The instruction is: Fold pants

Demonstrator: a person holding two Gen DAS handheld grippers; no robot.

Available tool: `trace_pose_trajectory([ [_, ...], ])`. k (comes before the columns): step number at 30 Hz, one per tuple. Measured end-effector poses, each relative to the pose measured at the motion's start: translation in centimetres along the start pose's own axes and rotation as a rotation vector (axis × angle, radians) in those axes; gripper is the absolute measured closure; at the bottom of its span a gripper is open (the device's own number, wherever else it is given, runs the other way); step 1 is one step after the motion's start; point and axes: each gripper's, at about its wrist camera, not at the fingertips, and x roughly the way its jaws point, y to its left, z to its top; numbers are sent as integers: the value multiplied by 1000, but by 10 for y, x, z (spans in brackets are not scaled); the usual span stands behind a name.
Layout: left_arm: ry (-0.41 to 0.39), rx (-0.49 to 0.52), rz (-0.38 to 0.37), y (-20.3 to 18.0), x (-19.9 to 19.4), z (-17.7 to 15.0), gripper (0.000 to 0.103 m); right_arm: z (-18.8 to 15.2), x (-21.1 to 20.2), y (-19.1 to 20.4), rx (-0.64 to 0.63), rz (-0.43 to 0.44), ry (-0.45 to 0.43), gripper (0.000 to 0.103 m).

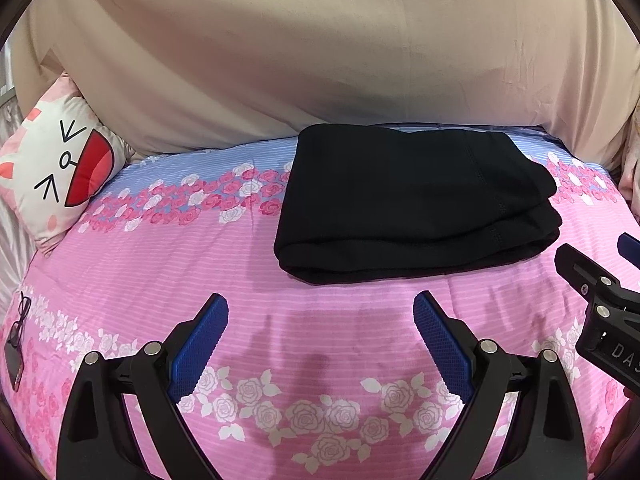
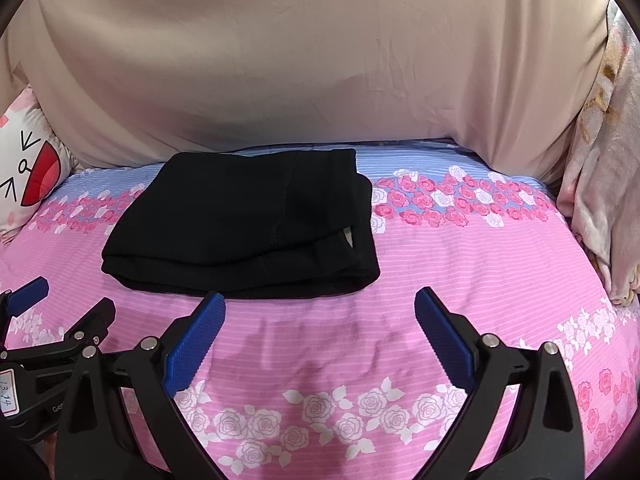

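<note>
Black pants (image 1: 412, 204) lie folded into a compact stack on the pink floral bedsheet (image 1: 320, 320); they also show in the right wrist view (image 2: 244, 220). My left gripper (image 1: 320, 312) is open and empty, hovering over the sheet just in front of the pants. My right gripper (image 2: 320, 312) is open and empty, in front of the stack's right end. The right gripper shows at the right edge of the left wrist view (image 1: 600, 280). The left gripper shows at the left edge of the right wrist view (image 2: 48, 320).
A beige headboard cushion (image 1: 320, 60) rises behind the pants. A cat-face pillow (image 1: 60, 172) lies at the left. Glasses and a dark phone (image 1: 16, 340) lie near the sheet's left edge. A pale blanket (image 2: 600, 200) hangs at the right.
</note>
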Motion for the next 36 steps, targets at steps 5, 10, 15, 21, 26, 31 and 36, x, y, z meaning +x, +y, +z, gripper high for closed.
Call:
trace_pose_trajectory([
  [5, -1, 2, 0, 0, 0, 0, 11, 0, 0, 0, 1, 1, 1, 9],
  [10, -1, -1, 1, 0, 0, -1, 11, 1, -1, 0, 0, -3, -1, 9],
  [15, -1, 1, -2, 0, -1, 0, 11, 1, -1, 0, -2, 0, 0, 9],
  [21, -1, 2, -2, 0, -1, 0, 11, 1, -1, 0, -3, -3, 1, 9],
  [26, -3, 0, 0, 0, -1, 1, 11, 1, -1, 0, -3, 0, 0, 9],
  [31, -6, -3, 5, 0, -2, 1, 11, 1, -1, 0, -3, -3, -1, 9],
  [36, -7, -40, 33, 5, -1, 2, 11, 1, -2, 0, -3, -2, -1, 9],
])
